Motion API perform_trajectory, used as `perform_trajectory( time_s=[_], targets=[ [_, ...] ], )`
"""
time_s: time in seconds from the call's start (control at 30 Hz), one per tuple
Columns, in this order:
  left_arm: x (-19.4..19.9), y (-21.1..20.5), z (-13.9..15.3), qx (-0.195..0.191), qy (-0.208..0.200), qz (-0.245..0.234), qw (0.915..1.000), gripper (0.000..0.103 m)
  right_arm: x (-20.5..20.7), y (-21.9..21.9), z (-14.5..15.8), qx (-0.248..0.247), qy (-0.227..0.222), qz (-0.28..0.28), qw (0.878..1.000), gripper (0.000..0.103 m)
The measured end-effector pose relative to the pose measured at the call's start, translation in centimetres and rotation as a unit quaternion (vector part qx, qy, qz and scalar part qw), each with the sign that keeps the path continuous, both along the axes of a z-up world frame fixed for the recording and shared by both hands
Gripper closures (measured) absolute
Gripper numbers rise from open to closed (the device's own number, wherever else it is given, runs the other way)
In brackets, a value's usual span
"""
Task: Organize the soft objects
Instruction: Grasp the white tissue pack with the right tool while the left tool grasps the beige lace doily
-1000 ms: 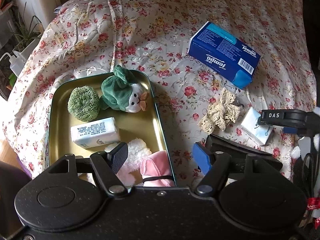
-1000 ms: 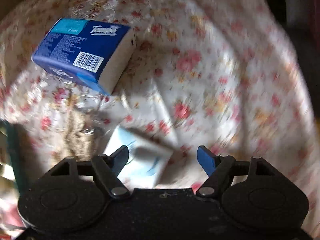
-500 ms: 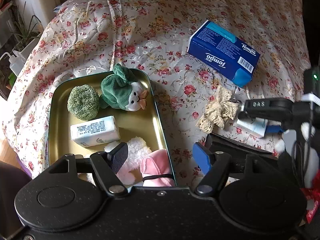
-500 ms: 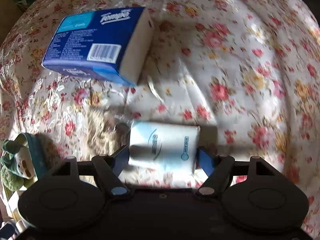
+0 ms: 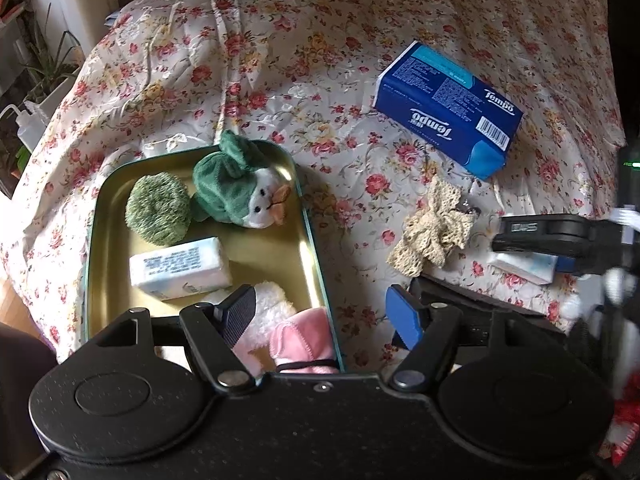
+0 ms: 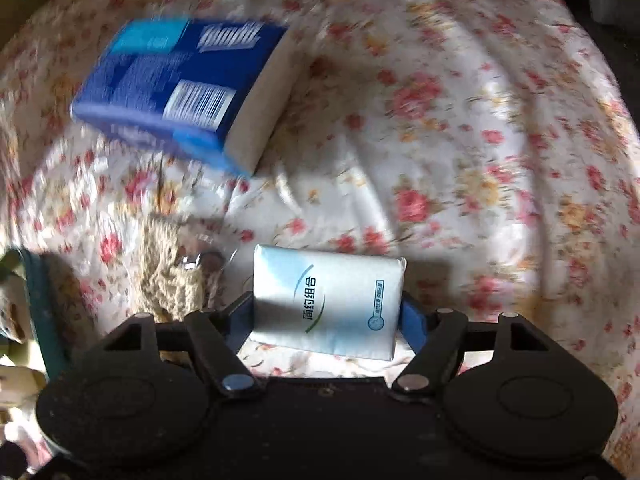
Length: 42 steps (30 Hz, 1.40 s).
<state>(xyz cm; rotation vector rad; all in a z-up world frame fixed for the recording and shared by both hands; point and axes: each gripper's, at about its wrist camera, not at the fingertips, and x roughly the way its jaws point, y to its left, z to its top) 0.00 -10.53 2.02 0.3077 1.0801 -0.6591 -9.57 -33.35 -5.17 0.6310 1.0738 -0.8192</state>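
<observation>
A second ago my right gripper was swinging in above the small tissue pack with its fingers wide. Now the pack sits square between the pads, both touching its sides. The blue Tempo box has slid up and blurred.

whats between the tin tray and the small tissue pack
The beige lace bow lies on the floral cloth between the tray and the pack, clearest in the left wrist view.

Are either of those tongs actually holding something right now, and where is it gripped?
The right tongs are shut on the small white tissue pack, clamped across its two short ends. The left tongs are open and hold nothing.
</observation>
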Motion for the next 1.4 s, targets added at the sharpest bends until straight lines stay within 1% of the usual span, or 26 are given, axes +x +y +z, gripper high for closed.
perform_trajectory(
  time_s=[0.1,0.17,0.33,0.43,0.5,0.67,0.8,0.93,1.0,1.23,1.27,1.4],
  targets=[
    [-0.2,-1.0,-0.2,-0.004,0.0,-0.003,1.0,0.03,-2.0,-0.8,2.2,0.001,-0.038,-0.012,0.999,0.03],
    [-0.5,-1.9,-0.4,-0.006,-0.002,-0.009,0.9999,0.03,-3.1,-1.2,3.7,-0.009,-0.06,-0.018,0.998,0.03],
    [-1.6,-4.8,-1.1,-0.002,-0.031,-0.027,0.9992,0.03,-4.5,-1.1,6.1,-0.053,-0.08,-0.008,0.995,0.03],
    [-2.0,-6.9,-1.9,-0.004,-0.038,-0.042,0.9984,0.03,-5.1,-0.9,6.7,-0.063,-0.092,-0.001,0.994,0.03],
    [-2.2,-8.1,-2.4,-0.003,-0.042,-0.05,0.9979,0.03,-5.4,-1.1,6.6,-0.059,-0.098,0.002,0.993,0.03],
    [-1.7,-11.1,-4.4,0.028,-0.062,-0.059,0.9959,0.03,-5.9,-1.9,6.2,-0.042,-0.107,0.001,0.993,0.03],
    [-0.6,-12.4,-5.9,0.03,-0.043,-0.052,0.9973,0.03,-6.0,-2.5,5.9,-0.039,-0.11,-0.003,0.993,0.03],
    [-0.7,-13.6,-7.4,0.043,-0.037,-0.06,0.9966,0.029,-5.9,-3.1,5.3,-0.034,-0.109,-0.006,0.993,0.03],
    [-0.9,-14.1,-8.0,0.048,-0.037,-0.069,0.9958,0.024,-5.8,-3.4,4.9,-0.031,-0.104,-0.006,0.994,0.03],
    [-1.6,-15.4,-8.6,0.05,-0.042,-0.088,0.994,0.024,-5.9,-4.0,4.1,-0.022,-0.094,-0.009,0.995,0.03],
    [-1.8,-15.5,-8.8,0.051,-0.043,-0.092,0.9935,0.026,-5.9,-4.1,4.1,-0.022,-0.093,-0.009,0.995,0.03],
    [-2.7,-15.8,-9.2,0.065,-0.059,-0.109,0.9902,0.025,-6.1,-4.2,4.1,-0.022,-0.093,-0.014,0.995,0.03]
  ],
)
